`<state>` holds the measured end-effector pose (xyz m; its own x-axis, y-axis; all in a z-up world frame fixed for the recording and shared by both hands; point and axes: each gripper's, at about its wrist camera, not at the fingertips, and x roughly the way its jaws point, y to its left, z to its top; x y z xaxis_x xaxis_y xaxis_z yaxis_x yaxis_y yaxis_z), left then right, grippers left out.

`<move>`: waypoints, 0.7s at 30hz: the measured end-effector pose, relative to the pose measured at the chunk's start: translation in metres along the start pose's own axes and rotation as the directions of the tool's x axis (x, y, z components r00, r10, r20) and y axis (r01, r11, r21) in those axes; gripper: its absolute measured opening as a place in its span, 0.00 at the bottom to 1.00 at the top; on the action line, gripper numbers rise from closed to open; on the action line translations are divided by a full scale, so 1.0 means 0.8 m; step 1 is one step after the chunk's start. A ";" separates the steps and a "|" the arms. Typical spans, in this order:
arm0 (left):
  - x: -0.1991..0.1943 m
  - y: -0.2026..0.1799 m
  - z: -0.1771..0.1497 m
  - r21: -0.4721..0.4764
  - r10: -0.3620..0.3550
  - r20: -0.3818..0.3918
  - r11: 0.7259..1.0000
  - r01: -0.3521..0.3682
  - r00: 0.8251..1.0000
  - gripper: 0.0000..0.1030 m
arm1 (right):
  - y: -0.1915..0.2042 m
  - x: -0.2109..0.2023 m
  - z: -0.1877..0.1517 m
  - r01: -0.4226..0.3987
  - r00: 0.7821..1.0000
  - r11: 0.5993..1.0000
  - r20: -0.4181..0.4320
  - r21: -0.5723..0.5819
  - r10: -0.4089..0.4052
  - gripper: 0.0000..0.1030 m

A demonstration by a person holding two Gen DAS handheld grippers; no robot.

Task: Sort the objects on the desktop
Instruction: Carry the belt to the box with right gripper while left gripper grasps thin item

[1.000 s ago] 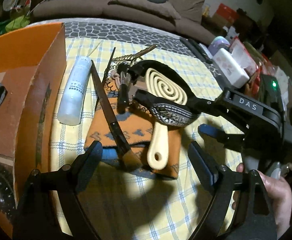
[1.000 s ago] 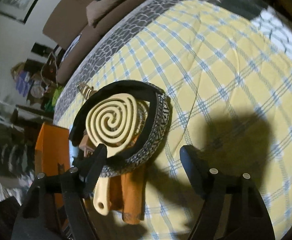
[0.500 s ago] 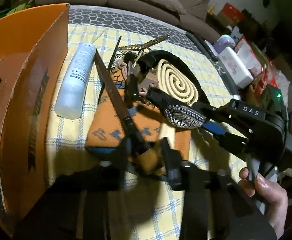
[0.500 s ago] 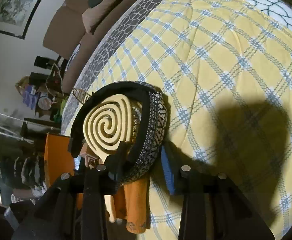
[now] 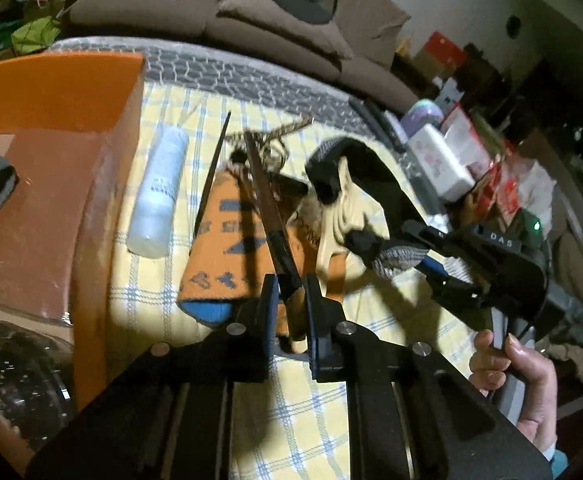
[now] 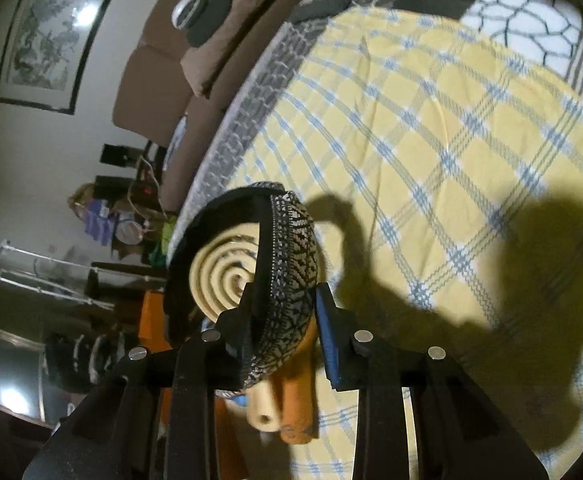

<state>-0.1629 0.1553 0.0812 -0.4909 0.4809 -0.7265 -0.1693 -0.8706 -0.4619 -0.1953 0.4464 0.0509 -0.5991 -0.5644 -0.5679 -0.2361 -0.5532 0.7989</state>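
Against a second ago, both sets of jaws, wide then, are closing on something: left gripper pinches the long dark brown comb at its wooden handle, right gripper clamps the black patterned fabric headband, both lifting off the yellow checked tablecloth, so sorting into the orange cardboard box looks underway. Left to right: one box, one white cylindrical bottle, one thin black stick, one comb, one orange patterned cloth, one cream spiral brush, one headband.
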 end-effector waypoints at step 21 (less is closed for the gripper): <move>-0.154 0.078 0.051 -0.128 -0.171 0.253 0.970 0.209 0.952 0.03 | 0.087 -0.021 -0.020 -0.139 0.990 0.982 -0.016 -0.127 0.138 0.22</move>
<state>-0.1484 0.0377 0.1626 -0.6545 0.5809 -0.4840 -0.1568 -0.7305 -0.6647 -0.1896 0.4078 0.1130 -0.6137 -0.6449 -0.4555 -0.0517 -0.5428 0.8383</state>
